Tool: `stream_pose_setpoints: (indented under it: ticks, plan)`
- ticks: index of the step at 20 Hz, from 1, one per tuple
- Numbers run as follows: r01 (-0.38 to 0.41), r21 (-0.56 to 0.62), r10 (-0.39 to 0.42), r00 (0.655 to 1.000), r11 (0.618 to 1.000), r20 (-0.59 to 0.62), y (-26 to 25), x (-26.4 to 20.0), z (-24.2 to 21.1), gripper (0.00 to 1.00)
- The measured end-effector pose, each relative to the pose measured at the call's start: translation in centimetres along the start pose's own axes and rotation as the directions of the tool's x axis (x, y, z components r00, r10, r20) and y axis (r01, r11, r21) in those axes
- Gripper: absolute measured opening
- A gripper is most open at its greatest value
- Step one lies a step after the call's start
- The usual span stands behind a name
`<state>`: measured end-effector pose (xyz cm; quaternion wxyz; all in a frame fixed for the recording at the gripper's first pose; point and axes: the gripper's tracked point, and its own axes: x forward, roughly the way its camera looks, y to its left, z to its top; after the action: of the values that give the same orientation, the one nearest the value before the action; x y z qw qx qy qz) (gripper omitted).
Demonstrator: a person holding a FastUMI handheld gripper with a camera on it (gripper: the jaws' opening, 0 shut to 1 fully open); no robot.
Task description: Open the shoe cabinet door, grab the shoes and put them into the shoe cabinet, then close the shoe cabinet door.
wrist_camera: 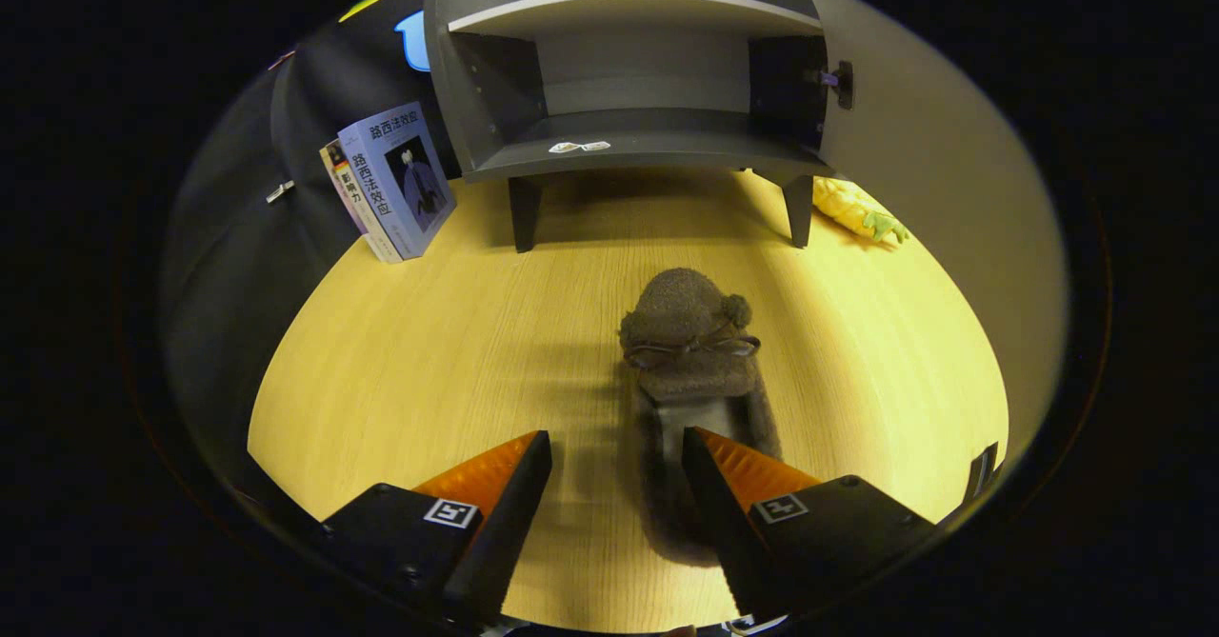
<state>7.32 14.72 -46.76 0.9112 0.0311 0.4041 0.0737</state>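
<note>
On the tabletop (400, 361), the gripper (617, 466) hangs wide open, empty, over a brown slipper (690, 351) before the open shoe cabinet (629, 132).

Brown fuzzy slipper (692, 351), grey cabinet (629, 85), pale wood-grain floor (429, 361), orange-and-black claw (616, 466), perhaps yellow-green toy (857, 210).

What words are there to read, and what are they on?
"路西法效应": blue book, cover and spine.
Book behind it: spine too blurred to read.
Stickers on the cabinet shelf: too small to read.
Claw, open at the slipper heel: square markers, no words.
</note>
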Motion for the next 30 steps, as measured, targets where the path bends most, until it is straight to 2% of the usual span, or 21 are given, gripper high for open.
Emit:
stream_pose_setpoints:
  ticks: [1, 5, 7, 9, 13, 19, 30]
  plan:
    - [0.012, 0.004, -0.012, 1.000, 1.000, 0.011, -0.2, 0.7, 0.4, 0.85]
    - [0.074, 0.029, -0.075, 0.995, 0.997, 0.058, -2.0, 3.2, 2.1, 0.37]
    - [0.038, 0.065, -0.042, 0.997, 0.997, 0.060, -1.4, 3.3, 2.4, 0.13]
    - [0.019, 0.073, -0.025, 0.997, 0.997, 0.079, -1.5, 3.3, 2.8, 0.05]
    - [0.021, 0.063, -0.027, 0.994, 0.998, 0.102, -2.3, 1.8, 3.9, 0.05]
    - [-0.030, 0.055, 0.020, 0.984, 0.998, 0.175, -1.8, -3.5, 7.2, 0.05]
    - [-0.084, 0.081, 0.051, 0.936, 0.993, 0.349, -1.1, -15.3, 17.1, 0.05]
